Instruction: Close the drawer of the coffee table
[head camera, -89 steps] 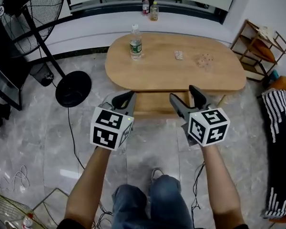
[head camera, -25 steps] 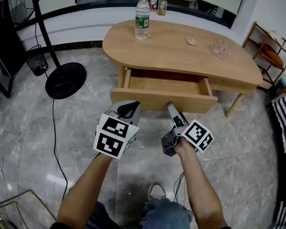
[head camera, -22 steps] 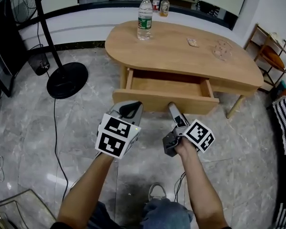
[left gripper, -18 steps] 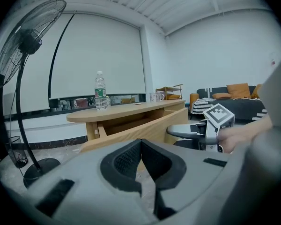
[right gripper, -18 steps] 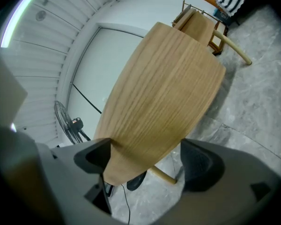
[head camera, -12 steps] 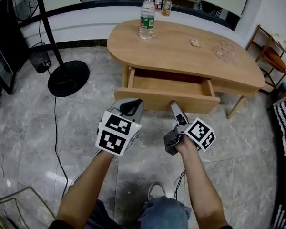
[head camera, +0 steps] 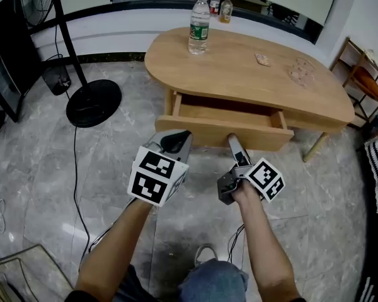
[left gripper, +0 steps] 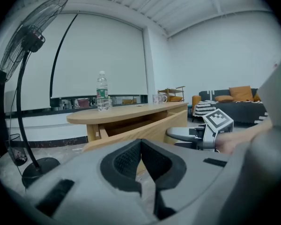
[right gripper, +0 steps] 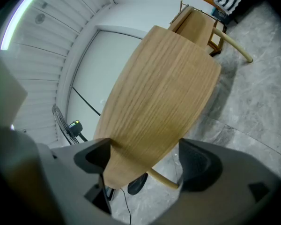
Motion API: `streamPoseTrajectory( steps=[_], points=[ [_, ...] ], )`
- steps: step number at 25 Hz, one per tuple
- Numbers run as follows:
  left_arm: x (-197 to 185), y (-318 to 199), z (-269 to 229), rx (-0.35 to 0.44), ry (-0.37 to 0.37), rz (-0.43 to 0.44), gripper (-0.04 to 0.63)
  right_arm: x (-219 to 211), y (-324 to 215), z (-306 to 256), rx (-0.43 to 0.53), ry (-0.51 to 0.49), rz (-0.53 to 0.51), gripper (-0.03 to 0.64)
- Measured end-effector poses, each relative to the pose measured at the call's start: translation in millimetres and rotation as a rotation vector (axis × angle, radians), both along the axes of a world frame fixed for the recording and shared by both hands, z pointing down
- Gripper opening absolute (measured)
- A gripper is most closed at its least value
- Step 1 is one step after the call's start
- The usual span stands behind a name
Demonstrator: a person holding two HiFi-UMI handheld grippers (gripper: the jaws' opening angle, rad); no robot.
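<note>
Just ahead of the right tool stands the open drawer.

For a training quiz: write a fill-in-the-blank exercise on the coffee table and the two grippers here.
1. The drawer of the coffee table stands ____.
2. The one tall thing standing on that table is a water ____.
3. The left gripper has its fingers pressed ____, nothing between them.
4. The right gripper has its fingers spread ____.
Missing words: open; bottle; together; apart. The right fingers have just been opening; the drawer's front shows between them, ungripped.
</note>
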State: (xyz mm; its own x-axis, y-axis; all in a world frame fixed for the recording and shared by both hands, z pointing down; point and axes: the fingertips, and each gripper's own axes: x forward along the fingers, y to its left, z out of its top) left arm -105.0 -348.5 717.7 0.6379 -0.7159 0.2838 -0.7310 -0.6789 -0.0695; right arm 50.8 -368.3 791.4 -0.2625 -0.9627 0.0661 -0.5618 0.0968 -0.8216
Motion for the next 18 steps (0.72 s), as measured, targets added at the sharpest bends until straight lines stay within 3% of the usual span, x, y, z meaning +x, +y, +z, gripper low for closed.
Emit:
streamPoseTrajectory(
  steps=[18],
  points=[
    [9.7,-32.2,12.5,-0.023,0.003,-0.031,0.002,2.0,-45.8,0.5,0.019,-0.039,-0.011,0.439]
  ],
)
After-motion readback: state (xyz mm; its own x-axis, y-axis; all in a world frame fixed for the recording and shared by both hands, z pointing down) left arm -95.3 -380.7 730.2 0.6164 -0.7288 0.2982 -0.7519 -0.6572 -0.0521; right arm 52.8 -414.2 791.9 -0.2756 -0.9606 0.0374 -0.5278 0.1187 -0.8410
